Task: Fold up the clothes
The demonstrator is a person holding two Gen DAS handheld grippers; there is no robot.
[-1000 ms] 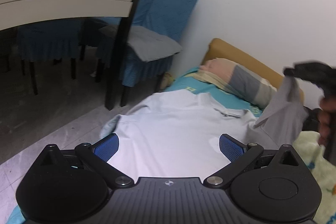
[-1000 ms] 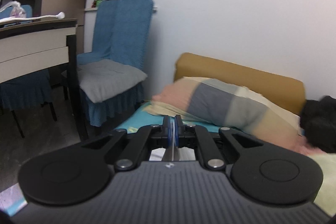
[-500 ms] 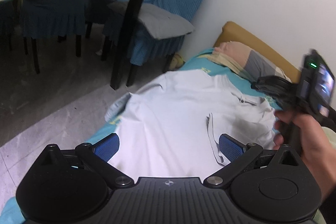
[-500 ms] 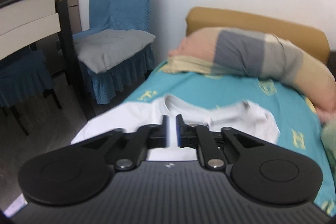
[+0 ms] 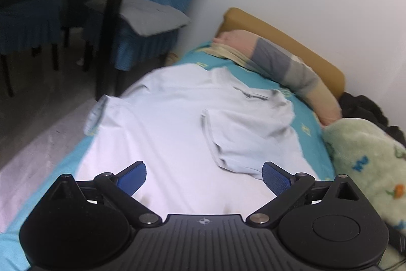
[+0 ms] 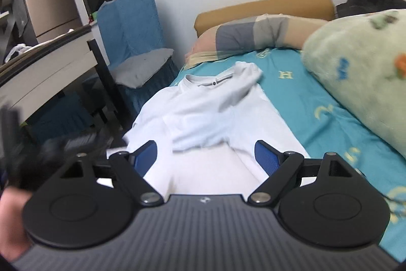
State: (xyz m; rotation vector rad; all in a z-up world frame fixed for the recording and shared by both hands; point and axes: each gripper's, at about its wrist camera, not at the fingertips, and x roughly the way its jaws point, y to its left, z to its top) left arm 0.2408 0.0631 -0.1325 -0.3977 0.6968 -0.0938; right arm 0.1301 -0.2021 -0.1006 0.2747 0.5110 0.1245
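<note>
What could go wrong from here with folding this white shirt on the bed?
The shirt overhangs the bed's floor-side edge; its unfolded sleeve might slide off toward the floor. The folded-in sleeve lies rumpled, so further folds could lock in creases. Both the left gripper and right gripper are open and hold nothing, so a careless pinch may also catch the teal sheet.

A bed (image 5: 308,127) covered by a teal sheet (image 6: 299,90) with yellow letter prints carries a white shirt (image 5: 165,123) spread flat, one sleeve (image 5: 243,136) folded inward. A striped pillow (image 5: 284,65) lies against the headboard (image 6: 266,4), a pale green fleece blanket (image 6: 360,67) beside it.
</note>
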